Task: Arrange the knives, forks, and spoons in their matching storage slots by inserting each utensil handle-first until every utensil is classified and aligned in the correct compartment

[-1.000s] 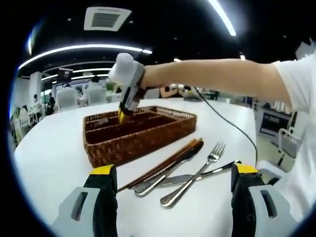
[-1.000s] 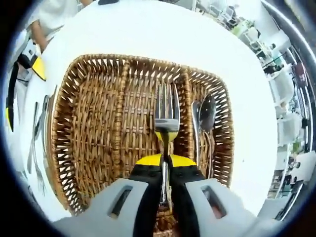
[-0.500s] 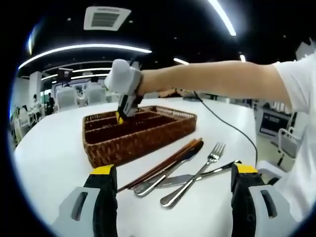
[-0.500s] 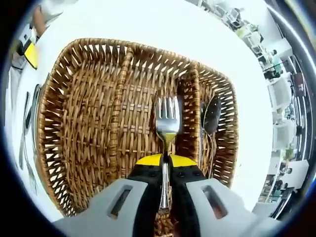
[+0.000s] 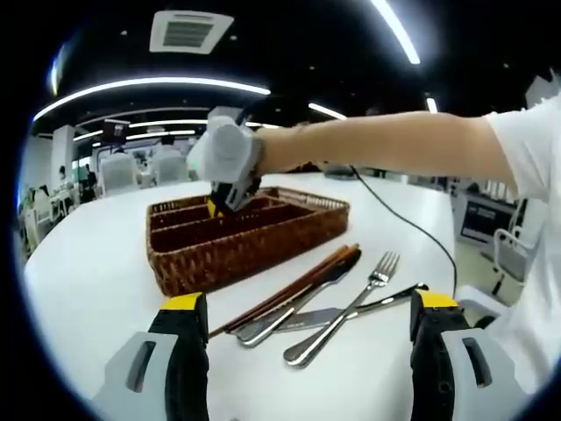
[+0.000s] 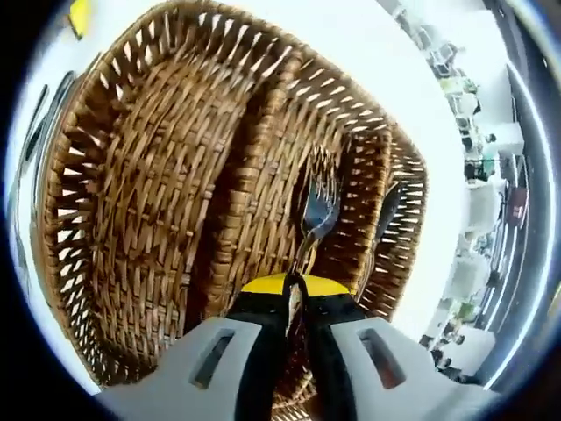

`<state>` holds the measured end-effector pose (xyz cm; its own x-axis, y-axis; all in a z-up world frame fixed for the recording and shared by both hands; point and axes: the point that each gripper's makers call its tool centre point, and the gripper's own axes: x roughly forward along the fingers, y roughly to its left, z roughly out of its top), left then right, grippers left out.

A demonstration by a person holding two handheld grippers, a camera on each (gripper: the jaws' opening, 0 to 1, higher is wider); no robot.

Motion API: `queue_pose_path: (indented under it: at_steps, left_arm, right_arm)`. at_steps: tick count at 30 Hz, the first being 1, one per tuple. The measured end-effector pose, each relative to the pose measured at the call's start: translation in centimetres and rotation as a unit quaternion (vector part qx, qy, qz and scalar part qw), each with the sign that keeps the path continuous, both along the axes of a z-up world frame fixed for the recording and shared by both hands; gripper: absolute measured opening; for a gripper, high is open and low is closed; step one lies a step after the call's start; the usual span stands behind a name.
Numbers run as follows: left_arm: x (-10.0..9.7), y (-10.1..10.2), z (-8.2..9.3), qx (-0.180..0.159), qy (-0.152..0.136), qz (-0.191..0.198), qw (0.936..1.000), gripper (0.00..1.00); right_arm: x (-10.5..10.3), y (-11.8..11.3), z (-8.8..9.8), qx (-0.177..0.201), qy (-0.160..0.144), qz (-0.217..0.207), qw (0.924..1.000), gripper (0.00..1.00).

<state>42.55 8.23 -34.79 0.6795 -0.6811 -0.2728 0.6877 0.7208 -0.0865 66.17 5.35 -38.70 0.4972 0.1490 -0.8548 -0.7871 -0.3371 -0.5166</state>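
A fork (image 6: 318, 213) is pinched by its handle between the closed jaws of the right gripper (image 6: 294, 294), its tines pointing into the middle compartment of the wicker tray (image 6: 131, 167); a spoon (image 6: 386, 210) lies in the neighbouring slot. The left gripper (image 5: 302, 333) hovers with jaws spread wide over the white table (image 5: 88, 263), where another fork (image 5: 355, 307), knives (image 5: 298, 303) and brown chopsticks (image 5: 302, 279) lie beside the tray (image 5: 245, 241).
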Motion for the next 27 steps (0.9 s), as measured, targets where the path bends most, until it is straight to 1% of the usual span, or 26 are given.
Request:
queue_pose_path:
  at_steps: [3,4,5,6,7,8,10,11,12,13,14,15,17,19,21,24,26,27]
  left_arm:
    - [0.0,0.1,0.0,0.001,0.0,0.001,1.0,0.96]
    - [0.0,0.1,0.0,0.0,0.0,0.001,1.0,0.96]
    - [0.0,0.2,0.0,0.0,0.0,0.002,1.0,0.96]
    - [0.0,0.2,0.0,0.0,0.0,0.002,1.0,0.96]
    - [0.0,0.2,-0.1,0.0,0.001,0.003,1.0,0.96]
    - [0.0,0.3,-0.1,0.0,0.001,0.003,1.0,0.96]
    - [0.0,0.3,-0.1,0.0,0.002,0.003,1.0,0.96]
    - [0.0,0.3,-0.1,0.0,0.001,0.002,1.0,0.96]
    - [0.0,0.2,-0.1,0.0,0.002,0.002,1.0,0.96]
    - [0.0,0.2,-0.1,0.0,0.002,0.002,1.0,0.96]
    - [0.0,0.2,-0.1,0.0,0.001,0.002,1.0,0.96]
    - [0.0,0.2,-0.1,0.0,0.001,0.002,1.0,0.96]
    - [0.0,0.1,-0.1,0.0,0.001,0.001,1.0,0.96]
    - [-0.1,0.1,-0.1,-0.001,0.001,0.002,1.0,0.96]
    - [-0.1,0.2,-0.2,-0.001,0.002,0.002,1.0,0.96]
    - [-0.1,0.5,-0.3,0.0,0.004,0.004,1.0,0.96]
    - [0.0,0.5,-0.4,0.001,0.004,0.005,1.0,0.96]
    - [0.0,0.6,-0.3,0.001,0.004,0.005,1.0,0.96]
  right_arm:
    - [0.1,0.1,0.2,0.001,-0.002,0.002,1.0,0.04]
    - [0.1,0.2,0.3,0.007,0.003,-0.002,1.0,0.04]
    - [0.0,0.3,0.4,0.015,0.015,-0.01,0.9997,0.03]
    - [-0.2,0.3,0.4,0.025,0.029,-0.019,0.9991,0.03]
    - [-0.9,0.8,0.4,0.051,0.068,-0.032,0.9959,0.03]
    - [-1.3,1.0,0.5,0.066,0.09,-0.042,0.9929,0.02]
    - [-1.6,1.4,1.1,0.086,0.12,-0.045,0.988,0.02]
    - [-1.6,1.4,1.3,0.086,0.134,-0.046,0.9862,0.02]
    - [-1.8,1.4,1.3,0.093,0.152,-0.062,0.9821,0.02]
    - [-2.2,1.5,1.2,0.098,0.175,-0.067,0.9774,0.02]
    - [-2.1,1.7,1.3,0.104,0.186,-0.069,0.9746,0.02]
    - [-2.0,1.5,1.2,0.102,0.194,-0.076,0.9728,0.02]
    - [-0.6,1.2,0.9,0.096,0.171,-0.087,0.9768,0.02]
    - [-0.4,1.1,0.6,0.1,0.179,-0.098,0.9738,0.03]
    - [0.3,0.9,0.5,0.107,0.164,-0.112,0.9741,0.03]
    - [0.4,0.6,0.3,0.108,0.16,-0.11,0.9749,0.03]
    - [0.8,0.4,0.5,0.105,0.142,-0.105,0.9786,0.03]
    - [0.7,0.5,0.6,0.108,0.138,-0.101,0.9794,0.04]
